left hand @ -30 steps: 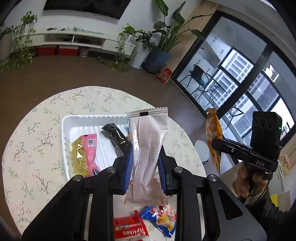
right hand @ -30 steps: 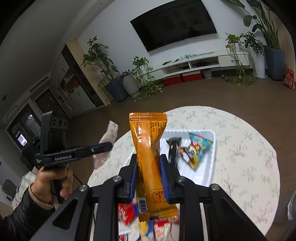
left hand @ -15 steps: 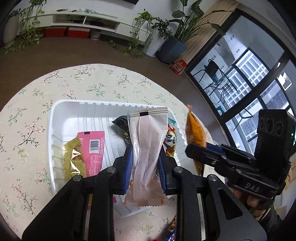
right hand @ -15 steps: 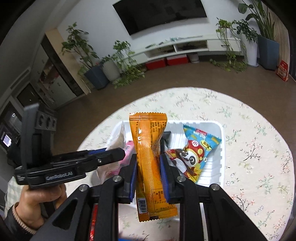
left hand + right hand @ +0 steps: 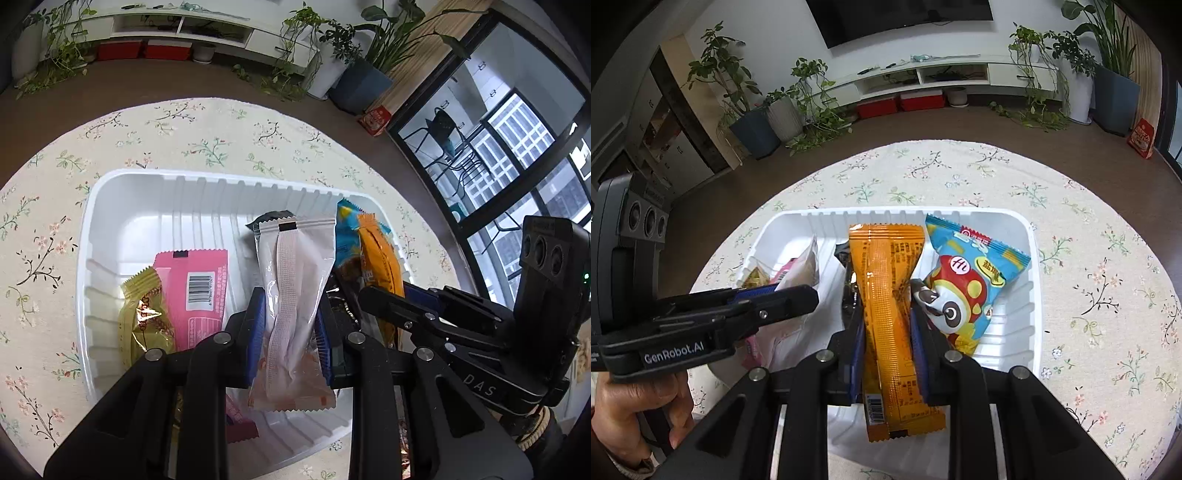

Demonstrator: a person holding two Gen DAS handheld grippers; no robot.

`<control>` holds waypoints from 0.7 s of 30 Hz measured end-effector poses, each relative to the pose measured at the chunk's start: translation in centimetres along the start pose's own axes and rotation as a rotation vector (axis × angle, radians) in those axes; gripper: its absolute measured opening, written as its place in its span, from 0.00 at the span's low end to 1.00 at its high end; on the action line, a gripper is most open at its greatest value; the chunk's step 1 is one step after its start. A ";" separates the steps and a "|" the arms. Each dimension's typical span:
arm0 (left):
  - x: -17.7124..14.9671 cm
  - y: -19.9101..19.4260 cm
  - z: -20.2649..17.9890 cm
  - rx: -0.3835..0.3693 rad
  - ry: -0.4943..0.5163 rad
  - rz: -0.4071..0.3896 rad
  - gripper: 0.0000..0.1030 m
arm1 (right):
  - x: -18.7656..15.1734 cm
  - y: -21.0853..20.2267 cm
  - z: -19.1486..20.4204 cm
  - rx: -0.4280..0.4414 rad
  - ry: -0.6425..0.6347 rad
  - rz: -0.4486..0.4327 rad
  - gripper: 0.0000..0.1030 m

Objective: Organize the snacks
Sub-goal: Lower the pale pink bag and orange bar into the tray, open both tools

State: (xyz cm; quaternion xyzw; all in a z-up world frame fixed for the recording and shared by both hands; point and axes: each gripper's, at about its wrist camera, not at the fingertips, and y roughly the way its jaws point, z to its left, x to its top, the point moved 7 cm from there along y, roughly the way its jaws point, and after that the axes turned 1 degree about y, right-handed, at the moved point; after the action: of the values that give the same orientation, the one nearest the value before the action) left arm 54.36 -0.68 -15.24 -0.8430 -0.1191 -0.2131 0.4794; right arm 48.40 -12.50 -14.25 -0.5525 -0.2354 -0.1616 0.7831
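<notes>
Tray (image 5: 110, 206) sat on the tabletop (image 5: 207, 133). In it: two wrapped bars (image 5: 192, 291) at left, a panda-print pouch (image 5: 964, 291) at right. Left hand-held gripper (image 5: 290, 332) and right hand-held gripper (image 5: 888, 332) each held a packet over the tray, side by side.

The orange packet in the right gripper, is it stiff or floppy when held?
The orange packet is probably fairly floppy: it narrows where the fingers pinch it. It seems light, standing upright from one pinch. Its glossy film may be slippery.
</notes>
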 end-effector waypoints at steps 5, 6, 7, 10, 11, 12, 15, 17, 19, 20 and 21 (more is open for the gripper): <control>-0.6 1.1 0.7 0.017 -0.012 0.010 0.23 | 0.1 0.4 0.3 -0.023 -0.023 -0.002 0.25; -0.8 1.0 0.7 0.019 -0.014 0.008 0.23 | 0.2 0.5 0.4 -0.030 -0.033 -0.003 0.25; -0.8 1.0 0.7 0.019 -0.015 0.006 0.23 | 0.2 0.4 0.5 -0.039 -0.043 -0.005 0.25; -1.2 0.8 0.4 0.025 -0.006 0.012 0.23 | 0.0 0.4 1.0 -0.056 -0.058 -0.009 0.26; -1.3 0.9 0.4 0.029 -0.005 0.015 0.23 | 0.0 0.4 1.0 -0.056 -0.059 -0.010 0.26; -1.3 1.0 0.4 0.032 -0.007 0.018 0.23 | 0.0 0.4 1.1 -0.058 -0.061 -0.010 0.27; -1.5 0.5 0.4 0.037 -0.013 0.018 0.23 | -0.1 0.2 1.3 -0.070 -0.078 -0.009 0.28; -1.4 0.8 0.2 0.039 -0.017 0.026 0.23 | -0.2 0.1 1.4 -0.078 -0.091 -0.009 0.28; -1.4 1.0 0.2 0.045 -0.015 0.033 0.23 | -0.3 0.2 1.6 -0.083 -0.096 -0.008 0.28; -1.4 1.1 0.2 0.047 -0.014 0.034 0.24 | -0.4 0.2 1.6 -0.083 -0.097 -0.004 0.28; -1.4 1.2 0.2 0.049 -0.014 0.036 0.24 | -0.4 0.3 1.7 -0.082 -0.099 -0.001 0.29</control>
State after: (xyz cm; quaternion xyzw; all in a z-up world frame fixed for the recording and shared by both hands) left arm 53.66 -1.10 -16.85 -0.8345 -0.1125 -0.1958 0.5027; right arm 47.94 -10.83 -14.23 -0.5912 -0.2672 -0.1442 0.7472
